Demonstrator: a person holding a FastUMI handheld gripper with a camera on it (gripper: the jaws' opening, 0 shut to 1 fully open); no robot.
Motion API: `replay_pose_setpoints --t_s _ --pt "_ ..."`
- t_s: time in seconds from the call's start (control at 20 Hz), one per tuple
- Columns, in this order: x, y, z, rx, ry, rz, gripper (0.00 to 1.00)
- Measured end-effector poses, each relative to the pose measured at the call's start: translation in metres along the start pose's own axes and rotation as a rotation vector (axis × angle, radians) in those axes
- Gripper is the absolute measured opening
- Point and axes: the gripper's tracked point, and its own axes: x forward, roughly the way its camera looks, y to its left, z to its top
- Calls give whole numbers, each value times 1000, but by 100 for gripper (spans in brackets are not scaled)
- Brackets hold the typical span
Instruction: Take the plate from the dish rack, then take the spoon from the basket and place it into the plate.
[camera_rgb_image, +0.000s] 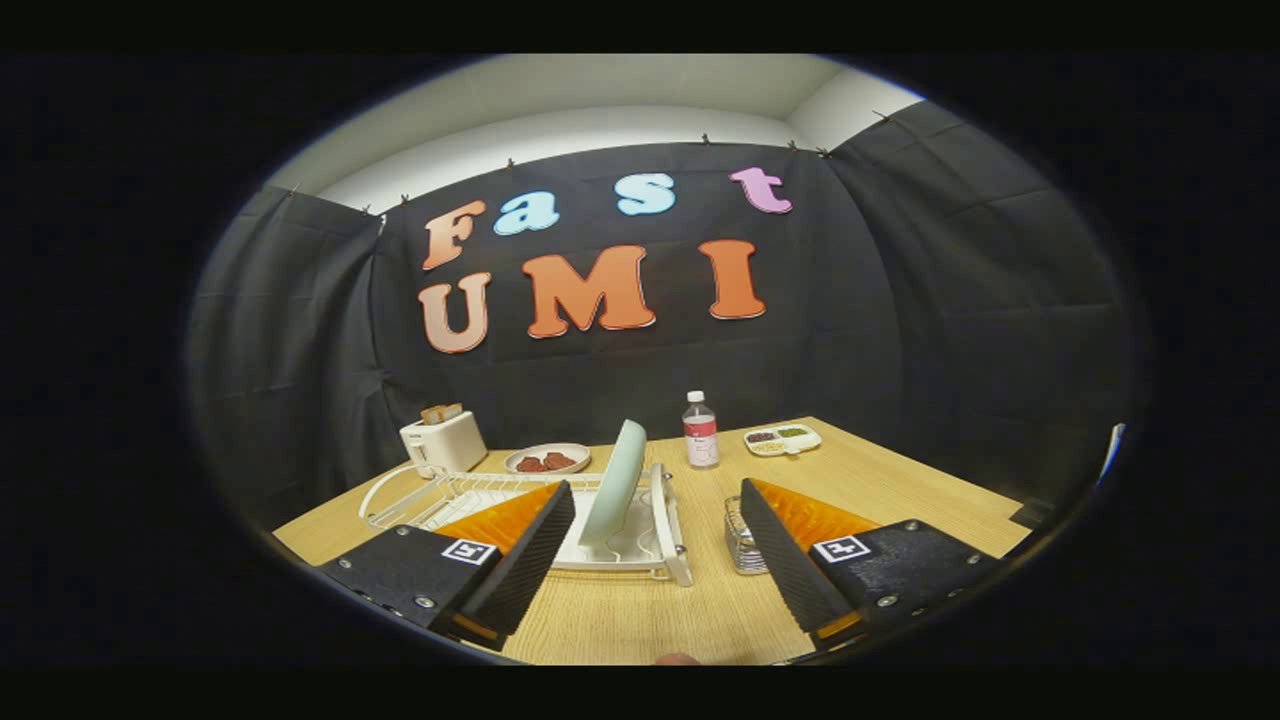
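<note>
A pale green plate (617, 482) stands on edge in a white wire dish rack (660, 520) on the wooden table. The plate sits just beyond my gripper (655, 525), closer to the left finger. The two fingers are spread wide with nothing between them, so the gripper is open. A small wire basket (742, 540) stands to the right of the rack, partly hidden behind the right finger (785, 560); I cannot make out the spoon in it.
Behind the rack are a white toaster (443, 440) with bread, a plate of dark red food (547, 460), a clear bottle (700, 430) and a divided tray (782, 439). Bare table (900, 480) stretches to the right and in front of the fingers.
</note>
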Motion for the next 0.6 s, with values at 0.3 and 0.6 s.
replay_pose_setpoints --t_s 0.3,0.6 --pt "0 -1 21 -91 -123 -19 99" --pt "0 7 19 -145 -96 20 99"
